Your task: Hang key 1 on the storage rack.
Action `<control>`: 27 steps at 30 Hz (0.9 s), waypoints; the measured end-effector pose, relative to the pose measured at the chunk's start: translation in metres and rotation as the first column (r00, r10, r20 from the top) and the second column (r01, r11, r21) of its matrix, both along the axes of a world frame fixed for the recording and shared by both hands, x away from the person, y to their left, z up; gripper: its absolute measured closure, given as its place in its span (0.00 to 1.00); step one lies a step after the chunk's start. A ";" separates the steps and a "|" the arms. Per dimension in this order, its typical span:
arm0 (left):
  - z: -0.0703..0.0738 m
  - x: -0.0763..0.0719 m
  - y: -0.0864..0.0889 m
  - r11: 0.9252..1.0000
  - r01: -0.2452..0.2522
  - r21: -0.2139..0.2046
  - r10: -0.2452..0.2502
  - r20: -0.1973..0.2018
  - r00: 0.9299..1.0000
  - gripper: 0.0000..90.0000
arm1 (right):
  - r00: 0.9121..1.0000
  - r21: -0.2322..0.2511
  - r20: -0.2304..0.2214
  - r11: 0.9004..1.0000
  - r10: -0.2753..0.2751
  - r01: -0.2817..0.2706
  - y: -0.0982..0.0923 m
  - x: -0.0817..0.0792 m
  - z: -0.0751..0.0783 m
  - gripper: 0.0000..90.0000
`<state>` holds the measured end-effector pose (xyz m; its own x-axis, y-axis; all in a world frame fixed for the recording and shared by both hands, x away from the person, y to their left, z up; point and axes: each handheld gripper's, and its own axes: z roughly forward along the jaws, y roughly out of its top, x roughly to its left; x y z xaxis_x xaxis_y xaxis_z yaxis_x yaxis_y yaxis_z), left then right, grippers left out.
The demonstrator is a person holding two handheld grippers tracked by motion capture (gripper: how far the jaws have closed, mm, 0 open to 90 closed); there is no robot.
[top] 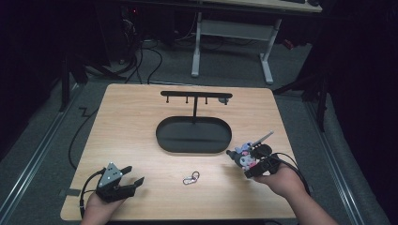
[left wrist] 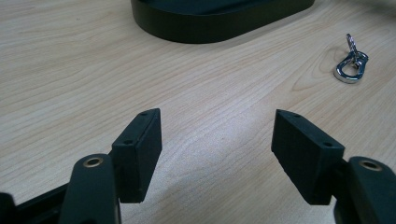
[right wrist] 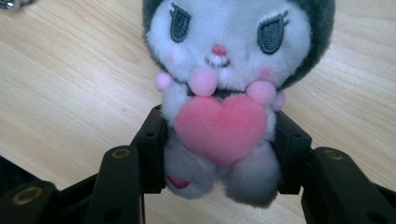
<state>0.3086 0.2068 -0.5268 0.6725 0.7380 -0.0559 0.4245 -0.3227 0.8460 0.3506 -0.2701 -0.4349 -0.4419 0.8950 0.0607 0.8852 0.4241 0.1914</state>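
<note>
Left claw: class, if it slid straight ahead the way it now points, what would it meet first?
Probably the black oval tray of the stand. The left claw is open, with bare table ahead; the metal clasp lies off to the side, though depth is uncertain.

Hand-held gripper point(left wrist: 217, 149) jaws apart over table point(left wrist: 70, 70), clasp point(left wrist: 351, 67) beyond

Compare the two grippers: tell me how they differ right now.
The right gripper has its jaws closed on a plush toy; the left gripper stands open with only bare table between its jaws. In the high view the right gripper is raised beside the black stand, while the left sits low near the table's front edge. Both have black jaws.
</note>
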 end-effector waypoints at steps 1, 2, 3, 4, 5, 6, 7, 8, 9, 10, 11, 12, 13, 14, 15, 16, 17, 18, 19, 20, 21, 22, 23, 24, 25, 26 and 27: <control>0.000 0.000 0.000 1.000 0.000 0.000 0.000 0.000 1.000 0.38 | 1.000 0.004 -0.002 1.000 0.000 0.000 0.001 0.000 0.001 0.55; 0.000 0.000 0.000 1.000 0.001 0.000 -0.001 0.000 1.000 0.38 | 1.000 0.009 -0.003 1.000 0.006 -0.006 0.002 0.001 0.002 0.55; 0.000 0.000 0.000 1.000 0.001 0.001 -0.001 0.000 1.000 0.38 | 1.000 0.005 -0.004 1.000 0.009 -0.009 0.004 0.001 0.004 0.55; 0.000 0.000 0.000 1.000 0.001 0.000 -0.001 -0.001 1.000 0.38 | 1.000 0.004 -0.005 1.000 0.015 -0.014 0.005 0.001 0.005 0.55; 0.000 0.000 0.000 1.000 0.002 -0.001 -0.002 -0.001 1.000 0.38 | 1.000 0.002 -0.008 1.000 0.016 -0.016 0.006 0.002 0.007 0.55; 0.000 0.000 0.000 1.000 0.003 -0.001 -0.003 -0.001 1.000 0.38 | 1.000 0.006 -0.008 1.000 0.021 -0.021 0.006 0.002 0.008 0.55; 0.000 0.000 0.000 1.000 0.003 0.000 -0.003 -0.001 1.000 0.38 | 1.000 0.008 -0.010 1.000 0.014 -0.014 0.008 0.002 0.009 0.55; 0.000 -0.001 0.000 1.000 0.004 0.000 -0.004 -0.002 1.000 0.38 | 1.000 0.004 -0.007 1.000 0.028 -0.028 0.009 0.003 0.010 0.55; 0.000 -0.001 0.000 1.000 0.005 0.000 -0.005 -0.003 1.000 0.38 | 0.999 0.005 -0.006 0.999 0.032 -0.032 0.010 0.004 0.012 0.55; 0.000 -0.001 0.000 1.000 0.006 0.002 -0.006 -0.005 1.000 0.38 | 0.999 0.003 -0.003 0.999 0.038 -0.038 0.010 0.004 0.014 0.55; 0.000 -0.001 -0.001 1.000 0.007 0.003 -0.007 -0.006 1.000 0.38 | 0.999 0.004 -0.003 0.999 0.037 -0.037 0.011 0.005 0.015 0.55; 0.000 -0.001 -0.001 1.000 0.008 0.003 -0.008 -0.005 1.000 0.38 | 0.999 0.003 -0.005 0.999 0.044 -0.044 0.012 0.006 0.018 0.55; -0.001 -0.001 -0.001 1.000 0.009 0.004 -0.009 -0.005 1.000 0.38 | 0.999 0.002 -0.001 0.999 0.046 -0.046 0.013 0.007 0.019 0.55; -0.001 -0.001 -0.001 1.000 0.009 0.005 -0.009 -0.004 1.000 0.38 | 0.999 0.005 0.001 0.999 0.045 -0.045 0.013 0.008 0.022 0.55; -0.001 -0.001 -0.001 1.000 0.010 0.006 -0.009 -0.004 1.000 0.38 | 0.998 0.002 0.004 0.998 0.055 -0.055 0.014 0.009 0.024 0.55; -0.001 -0.001 -0.001 1.000 0.010 0.006 -0.010 -0.005 1.000 0.38 | 0.999 0.000 0.005 0.999 0.054 -0.054 0.015 0.010 0.027 0.55; -0.001 -0.001 -0.001 1.000 0.009 0.006 -0.009 -0.004 1.000 0.38 | 0.999 -0.005 0.004 0.999 0.054 -0.054 0.015 0.011 0.029 0.55; -0.001 -0.001 -0.001 1.000 0.009 0.007 -0.009 -0.005 1.000 0.38 | 0.998 -0.006 0.009 0.998 0.060 -0.059 0.016 0.013 0.031 0.55; -0.001 -0.001 -0.001 1.000 0.010 0.008 -0.010 -0.005 1.000 0.38 | 0.998 -0.004 0.006 0.998 0.057 -0.057 0.017 0.014 0.034 0.55; -0.001 -0.001 -0.001 1.000 0.011 0.009 -0.011 -0.005 1.000 0.38 | 0.998 -0.004 0.007 0.998 0.062 -0.062 0.018 0.015 0.036 0.55; -0.001 -0.001 -0.001 1.000 0.011 0.010 -0.011 -0.005 1.000 0.38 | 0.998 -0.005 0.006 0.998 0.068 -0.068 0.019 0.017 0.039 0.55; -0.001 -0.001 -0.001 1.000 0.011 0.010 -0.011 -0.004 1.000 0.38 | 0.998 -0.003 0.001 0.998 0.055 -0.055 0.020 0.018 0.041 0.55; -0.001 -0.001 -0.001 1.000 0.011 0.010 -0.011 -0.004 1.000 0.38 | 0.998 -0.004 0.006 0.998 0.062 -0.062 0.021 0.020 0.043 0.55; -0.001 -0.001 -0.001 1.000 0.011 0.011 -0.011 -0.005 1.000 0.38 | 0.998 -0.004 0.004 0.998 0.065 -0.065 0.022 0.021 0.045 0.55; -0.001 -0.001 -0.001 1.000 0.011 0.010 -0.011 -0.005 1.000 0.38 | 0.998 -0.004 0.009 0.998 0.070 -0.070 0.023 0.023 0.047 0.55; -0.001 -0.001 -0.001 1.000 0.010 0.009 -0.010 -0.004 1.000 0.38 | 0.997 -0.005 0.010 0.997 0.072 -0.072 0.024 0.025 0.049 0.55; -0.001 -0.001 0.000 1.000 0.010 0.008 -0.010 -0.006 1.000 0.38 | 0.997 -0.004 0.010 0.997 0.076 -0.076 0.026 0.027 0.051 0.55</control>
<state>0.3075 0.2065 -0.5279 0.6797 0.7315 -0.0540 0.4258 -0.3335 0.8411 0.3774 -0.2446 -0.3842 -0.5091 0.8591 0.0529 0.8485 0.4906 0.1983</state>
